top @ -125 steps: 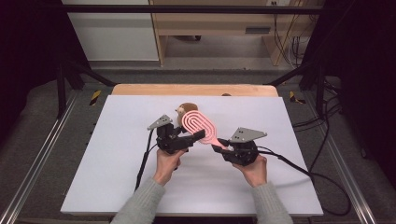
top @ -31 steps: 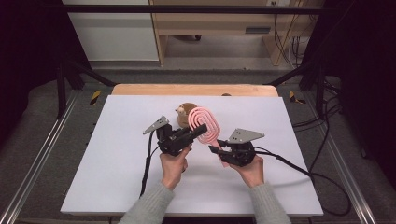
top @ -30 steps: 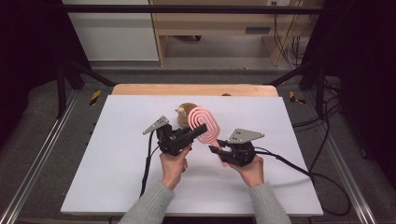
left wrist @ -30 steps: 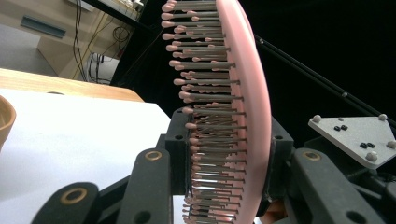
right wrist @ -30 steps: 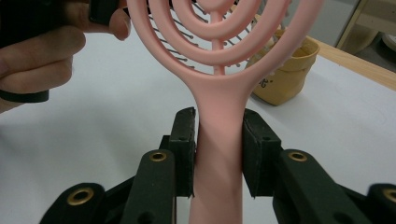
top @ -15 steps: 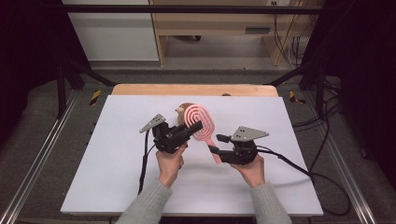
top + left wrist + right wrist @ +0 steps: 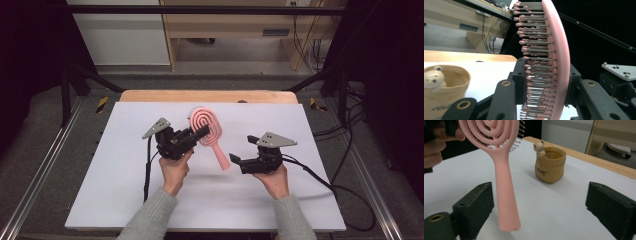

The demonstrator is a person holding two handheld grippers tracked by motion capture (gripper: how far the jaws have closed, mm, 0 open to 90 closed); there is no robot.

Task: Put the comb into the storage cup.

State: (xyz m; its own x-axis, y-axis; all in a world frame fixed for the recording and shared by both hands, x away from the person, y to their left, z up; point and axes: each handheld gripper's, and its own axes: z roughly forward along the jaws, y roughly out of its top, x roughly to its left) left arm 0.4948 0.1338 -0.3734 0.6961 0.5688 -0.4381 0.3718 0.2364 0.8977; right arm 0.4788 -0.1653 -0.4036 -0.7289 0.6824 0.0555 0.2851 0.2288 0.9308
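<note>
A pink hairbrush [image 7: 206,120] with a spiral head is clamped by its head in my left gripper [image 7: 201,132], which is shut on it and holds it above the white table. In the left gripper view the brush [image 7: 557,50] stands on edge between the jaws of the left gripper [image 7: 546,82], bristles to the left. Its handle [image 7: 506,195] hangs down between the wide jaws of my right gripper [image 7: 539,205] without touching them. Those jaws have just been opening. In the high view the right gripper [image 7: 241,149] sits just right of the handle tip. A tan pot with a small bear [image 7: 550,165] stands beyond.
The tan pot [image 7: 444,87] stands on the white sheet [image 7: 125,190], close behind the brush. A wooden strip [image 7: 150,96] runs along the table's far edge. Metal rails flank the table and a cable [image 7: 320,180] trails right from my right gripper.
The right gripper's jaws opened and let go of the brush handle. The left gripper lifted the brush and carried it slightly left, tilting it more upright.
</note>
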